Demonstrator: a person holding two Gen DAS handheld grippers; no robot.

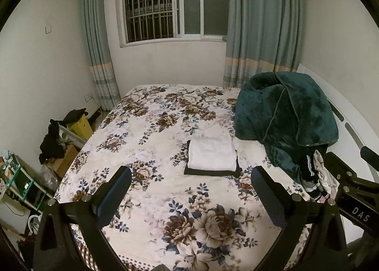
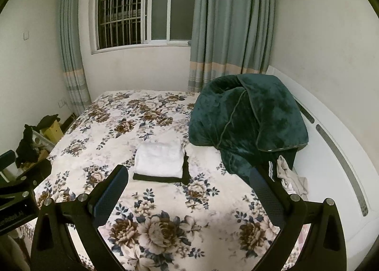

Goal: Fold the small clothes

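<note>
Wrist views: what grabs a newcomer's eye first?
The dark green blanket heaped on the right side of the floral bed, near the headboard. Then the folded white cloth stacked on a folded black one mid-bed. Both claws, left claw and right claw, hang open and empty above the near edge.

A white, soft folded garment (image 1: 212,153) (image 2: 160,160) lay flat in a neat rectangle on top of a black folded garment (image 1: 208,172) (image 2: 165,179), whose edges showed along the near and right sides. The stack sat mid-bed, toward the right edge. A loose heap of unfolded small clothes (image 1: 317,176) (image 2: 287,174) lay crumpled at the right edge.
</note>
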